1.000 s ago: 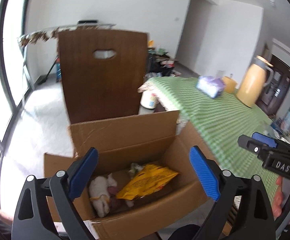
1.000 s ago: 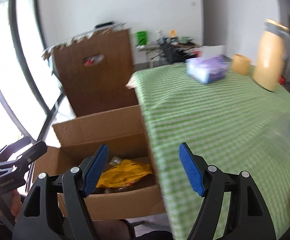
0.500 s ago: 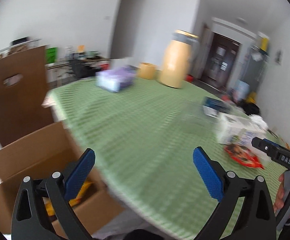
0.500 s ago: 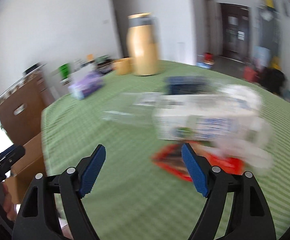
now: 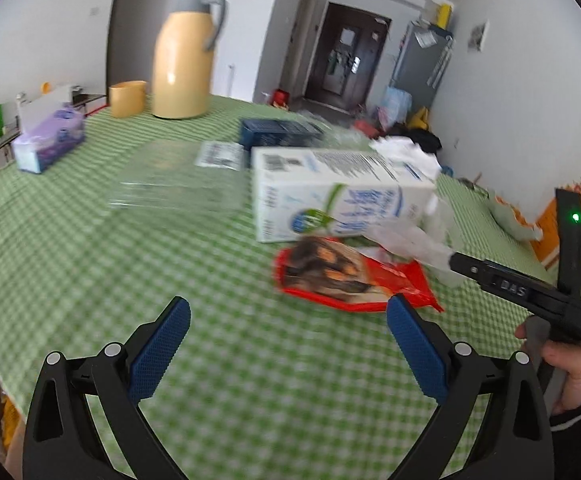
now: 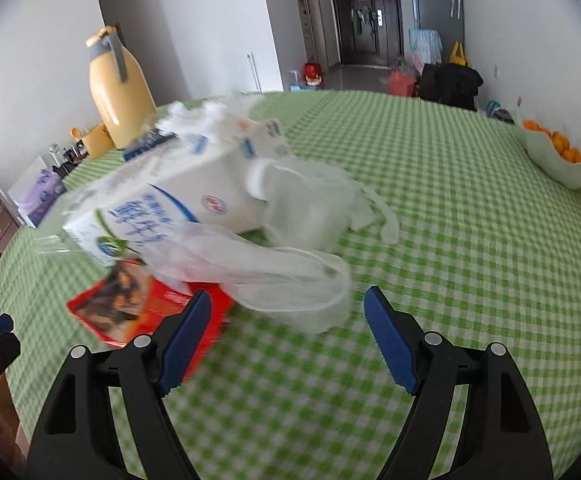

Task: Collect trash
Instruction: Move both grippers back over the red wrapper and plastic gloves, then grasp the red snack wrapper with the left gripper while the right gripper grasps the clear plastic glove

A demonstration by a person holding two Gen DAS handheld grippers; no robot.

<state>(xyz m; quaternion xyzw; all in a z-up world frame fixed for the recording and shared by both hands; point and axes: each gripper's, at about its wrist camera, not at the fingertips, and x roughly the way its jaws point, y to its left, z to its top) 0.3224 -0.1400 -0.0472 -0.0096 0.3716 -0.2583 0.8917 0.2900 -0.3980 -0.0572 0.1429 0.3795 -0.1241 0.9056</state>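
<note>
On the green checked tablecloth (image 5: 90, 260) lies a heap of trash. It holds a white milk carton (image 5: 338, 196) (image 6: 162, 204) on its side, a red snack wrapper (image 5: 342, 276) (image 6: 130, 300), clear plastic bags (image 6: 274, 276), a clear plastic tray (image 5: 178, 184), a blue box (image 5: 278, 132) and crumpled white tissue (image 5: 406, 152). My left gripper (image 5: 288, 304) hangs open over the cloth just short of the red wrapper, with nothing in it. My right gripper (image 6: 288, 296) is open too, its left finger over the wrapper's edge and the plastic bag just ahead of the gap.
A yellow thermos jug (image 5: 186, 60), a yellow cup (image 5: 127, 98) and a purple tissue pack (image 5: 48, 142) stand at the table's far left. A bowl of oranges (image 6: 558, 156) sits at the far right. Bare cloth lies right of the heap.
Both grippers swung away from the cardboard box, which has left view, and across the table to the trash heap. Both stayed open and empty.
</note>
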